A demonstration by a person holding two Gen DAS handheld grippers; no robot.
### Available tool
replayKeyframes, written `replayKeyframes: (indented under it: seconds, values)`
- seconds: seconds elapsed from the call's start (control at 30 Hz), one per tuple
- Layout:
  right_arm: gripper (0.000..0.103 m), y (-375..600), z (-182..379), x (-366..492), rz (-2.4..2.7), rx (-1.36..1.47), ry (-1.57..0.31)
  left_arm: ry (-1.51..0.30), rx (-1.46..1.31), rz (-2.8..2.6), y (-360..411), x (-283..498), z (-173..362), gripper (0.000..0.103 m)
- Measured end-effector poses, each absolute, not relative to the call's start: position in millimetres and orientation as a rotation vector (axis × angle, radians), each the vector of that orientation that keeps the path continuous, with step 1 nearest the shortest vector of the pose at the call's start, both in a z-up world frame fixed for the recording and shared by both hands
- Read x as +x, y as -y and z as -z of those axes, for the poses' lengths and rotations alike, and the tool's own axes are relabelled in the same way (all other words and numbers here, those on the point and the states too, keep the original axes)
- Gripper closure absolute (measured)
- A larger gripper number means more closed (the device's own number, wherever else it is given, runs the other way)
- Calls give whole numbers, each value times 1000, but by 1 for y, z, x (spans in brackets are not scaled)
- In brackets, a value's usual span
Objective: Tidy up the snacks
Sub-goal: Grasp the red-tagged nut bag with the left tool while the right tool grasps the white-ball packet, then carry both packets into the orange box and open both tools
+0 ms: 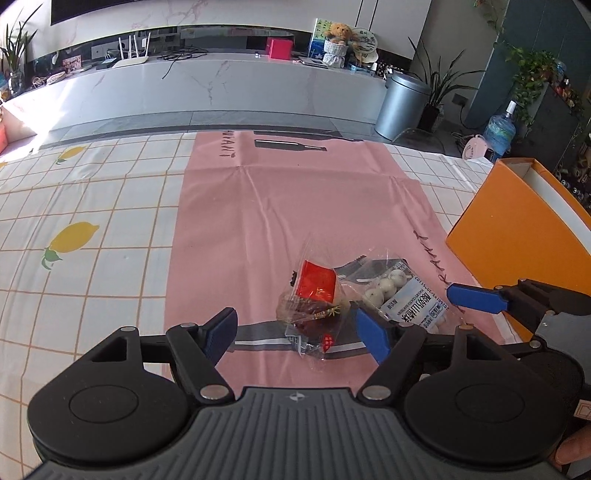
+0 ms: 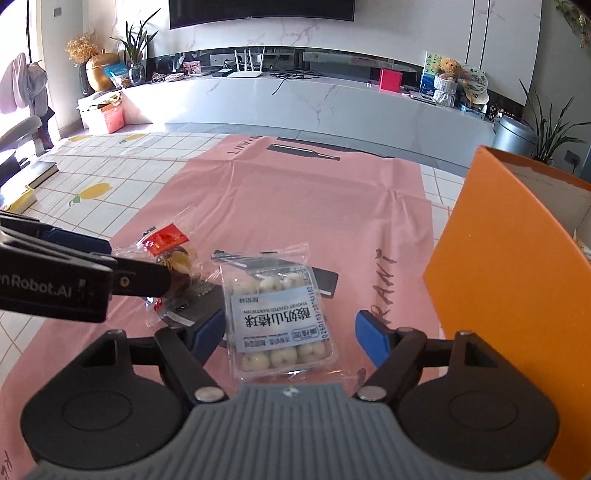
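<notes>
Left wrist view: left gripper spread around red-label packet on pink mat; ball packet just beside it.

Right wrist view: right gripper spread around ball packet on pink mat; orange box near mat's right edge.

orange box walls right, pink mat open ahead

A silver bin stands beside a potted plant, teddy bear above.
</notes>
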State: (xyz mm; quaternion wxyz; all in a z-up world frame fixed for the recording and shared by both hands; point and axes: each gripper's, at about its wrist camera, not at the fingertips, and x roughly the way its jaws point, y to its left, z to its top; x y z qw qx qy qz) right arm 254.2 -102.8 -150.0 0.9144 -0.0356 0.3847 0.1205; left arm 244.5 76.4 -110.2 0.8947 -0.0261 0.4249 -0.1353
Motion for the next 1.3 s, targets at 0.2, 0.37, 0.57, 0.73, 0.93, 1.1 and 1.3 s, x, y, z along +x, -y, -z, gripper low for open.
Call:
replayKeyframes:
  seconds: [0.2, 0.37, 0.57, 0.73, 0.93, 1.1, 1.3]
  values:
    - [36, 99, 151, 256, -287, -77, -773, -875, -109, 288, -74, 254, 114, 22]
    - [36, 101, 153, 261, -294, -45, -785, -918, -115, 257, -70, 259, 122, 33]
    - [40, 99, 158, 263, -288, -33, -805, -915, -117, 234, -66, 259, 123, 49]
    - [43, 97, 158, 260, -270, -38, -804, -926, -133, 210, -67, 256, 121, 56]
    - [46, 96, 155, 255, -244, -23, -816, -941, -160, 186, -75, 239, 114, 59]
    - [46, 97, 152, 240, -232, -18, -835, -968, -201, 151, -84, 219, 105, 59]
    - [46, 100, 141, 221, -243, 57, -869, -971, -229, 126, -91, 188, 88, 59]
